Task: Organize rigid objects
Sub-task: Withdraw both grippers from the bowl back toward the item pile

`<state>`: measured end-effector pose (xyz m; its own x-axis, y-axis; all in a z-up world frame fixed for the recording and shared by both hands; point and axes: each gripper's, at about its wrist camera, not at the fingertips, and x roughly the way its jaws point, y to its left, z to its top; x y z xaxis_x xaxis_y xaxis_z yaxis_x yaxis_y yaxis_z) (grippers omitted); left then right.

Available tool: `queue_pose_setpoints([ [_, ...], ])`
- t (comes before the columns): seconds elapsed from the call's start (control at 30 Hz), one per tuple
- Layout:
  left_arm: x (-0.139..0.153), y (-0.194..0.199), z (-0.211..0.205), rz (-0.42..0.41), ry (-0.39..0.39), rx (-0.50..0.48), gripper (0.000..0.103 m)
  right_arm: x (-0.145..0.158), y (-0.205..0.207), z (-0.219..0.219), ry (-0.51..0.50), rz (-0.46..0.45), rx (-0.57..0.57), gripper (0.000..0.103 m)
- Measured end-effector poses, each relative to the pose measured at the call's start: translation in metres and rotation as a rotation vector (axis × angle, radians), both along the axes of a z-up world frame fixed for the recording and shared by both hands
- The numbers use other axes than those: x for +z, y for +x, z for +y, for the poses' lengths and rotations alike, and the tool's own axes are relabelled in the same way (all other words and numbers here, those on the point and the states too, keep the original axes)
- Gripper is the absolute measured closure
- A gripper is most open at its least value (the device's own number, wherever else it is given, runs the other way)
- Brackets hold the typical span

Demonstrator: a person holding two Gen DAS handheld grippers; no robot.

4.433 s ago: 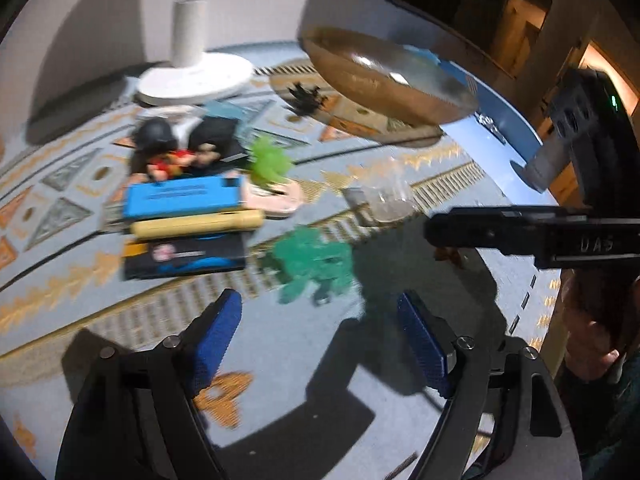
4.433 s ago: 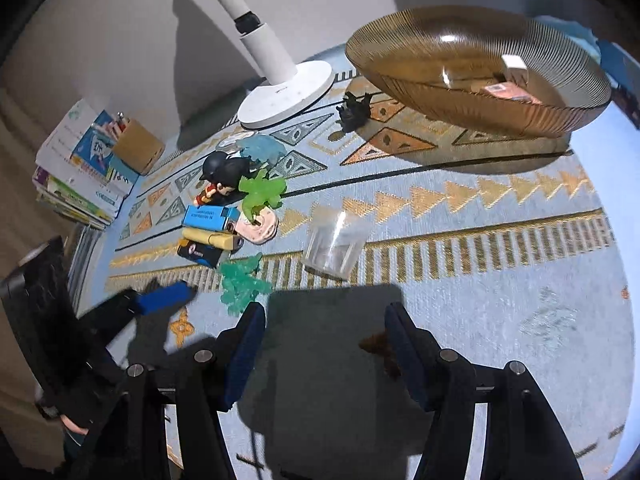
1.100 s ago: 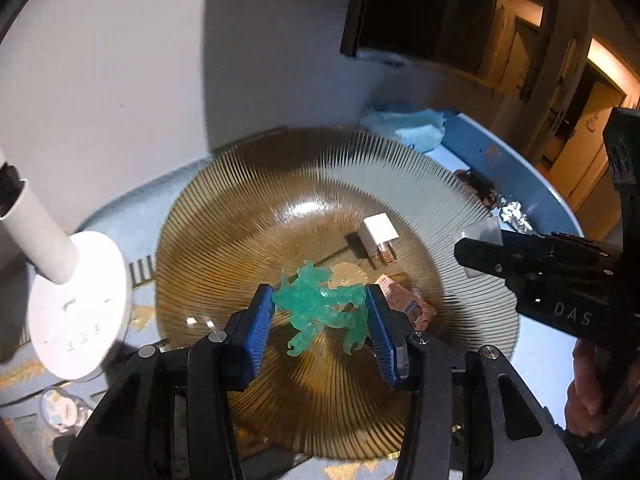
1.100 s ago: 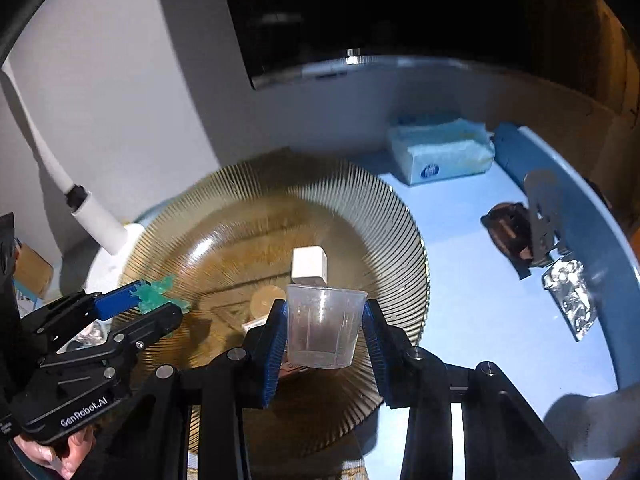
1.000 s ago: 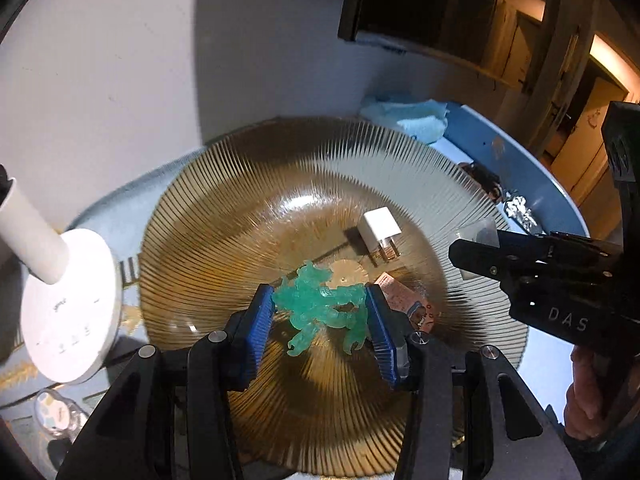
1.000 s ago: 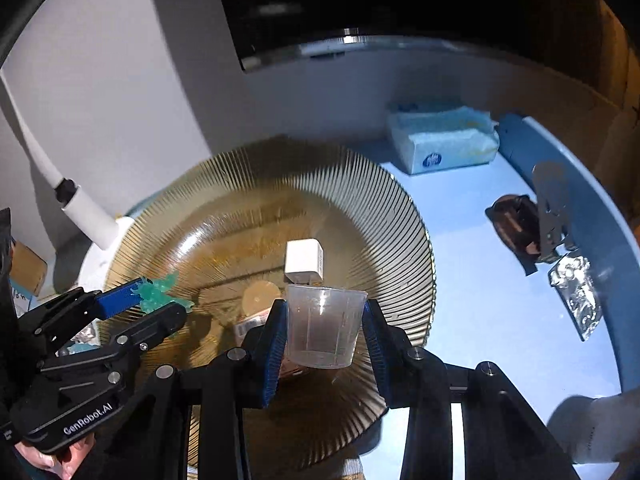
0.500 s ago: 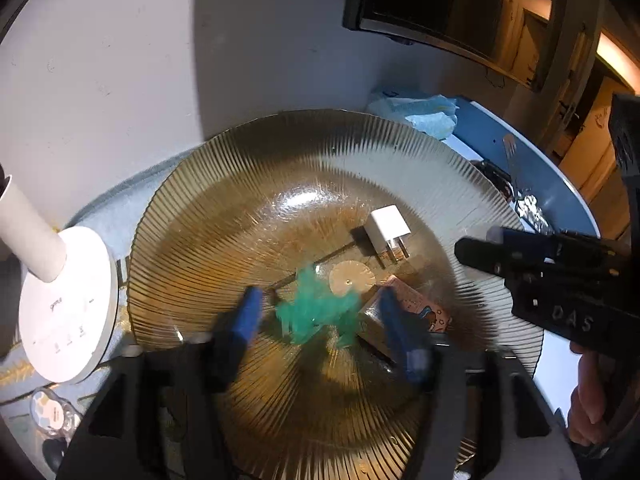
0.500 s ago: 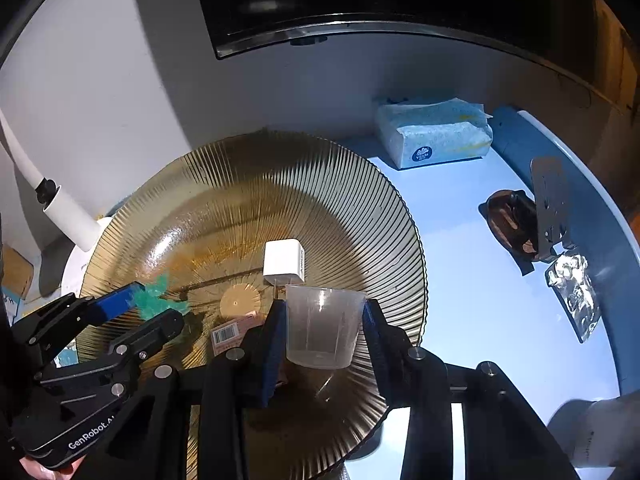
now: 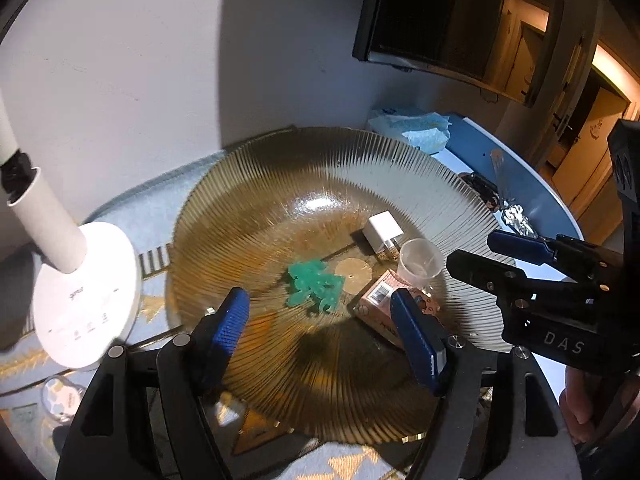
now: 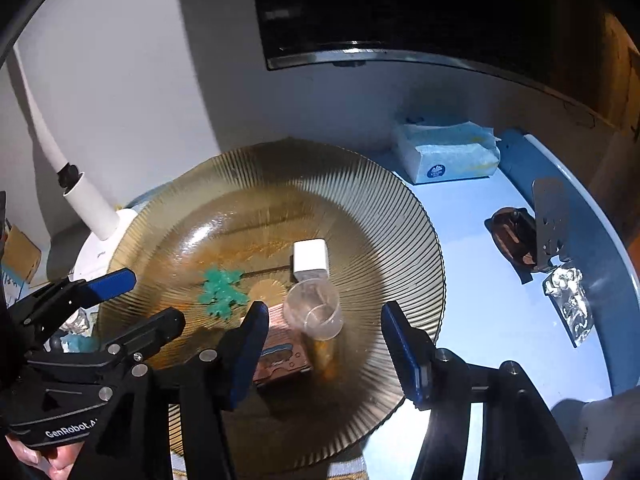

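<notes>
A ribbed amber glass bowl (image 9: pixel 280 168) (image 10: pixel 384 208) holds a green toy figure (image 9: pixel 314 282) (image 10: pixel 221 291), a white charger plug (image 9: pixel 382 230) (image 10: pixel 310 255), a clear plastic cup (image 9: pixel 420 262) (image 10: pixel 314 310), a gold disc (image 9: pixel 352 273) (image 10: pixel 266 290) and a pink card box (image 9: pixel 378 300) (image 10: pixel 280 348). My left gripper (image 9: pixel 328 330) (image 10: pixel 144 304) is open and empty above the bowl, the figure beyond its fingers. My right gripper (image 10: pixel 326 346) (image 9: pixel 496 256) is open and empty, the cup lying between and below its fingers.
A white lamp base (image 9: pixel 86 292) (image 10: pixel 96 252) stands left of the bowl on the patterned mat. A tissue pack (image 10: pixel 446 152) (image 9: pixel 408 130), a dark object with a metal clip (image 10: pixel 528 236) and foil (image 10: pixel 570 304) lie on the blue table to the right.
Both grippers have opened. The green figure has dropped from the left gripper into the bowl, and the clear cup has dropped from the right gripper into the bowl.
</notes>
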<state>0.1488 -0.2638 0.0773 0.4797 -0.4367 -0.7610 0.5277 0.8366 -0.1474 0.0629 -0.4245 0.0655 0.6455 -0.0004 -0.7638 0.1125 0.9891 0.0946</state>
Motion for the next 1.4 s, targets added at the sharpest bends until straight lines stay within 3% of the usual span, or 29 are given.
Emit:
queue_pose_setpoints([
  [0.33,0.045,-0.035,0.059,-0.077,-0.033,0.049,0.031,0.038,-0.034,0.038,0.002,-0.067,0.067,0.046],
  [0.5,0.066,-0.076,0.134,-0.137,-0.032,0.124,0.031,0.053,-0.069,0.069,0.029,-0.113,0.160,0.046],
  [0.63,0.074,-0.103,0.198,-0.144,-0.076,0.237,0.031,0.043,-0.101,0.089,0.100,-0.140,0.234,0.046],
  [0.8,0.042,-0.128,0.256,-0.071,-0.082,0.335,0.031,0.001,-0.126,0.121,0.148,-0.079,0.307,0.044],
  [0.97,-0.013,-0.144,0.272,0.035,-0.064,0.342,0.031,-0.040,-0.135,0.142,0.160,0.011,0.349,0.044],
  [1.07,-0.036,-0.150,0.263,0.082,-0.056,0.321,0.031,-0.052,-0.131,0.149,0.147,0.056,0.342,0.044],
  [1.27,-0.065,-0.143,0.213,0.119,0.037,0.294,0.031,-0.055,-0.118,0.171,0.148,0.082,0.385,0.044],
  [1.4,-0.067,-0.138,0.196,0.087,0.099,0.311,0.027,-0.053,-0.107,0.207,0.037,0.101,0.445,0.044],
])
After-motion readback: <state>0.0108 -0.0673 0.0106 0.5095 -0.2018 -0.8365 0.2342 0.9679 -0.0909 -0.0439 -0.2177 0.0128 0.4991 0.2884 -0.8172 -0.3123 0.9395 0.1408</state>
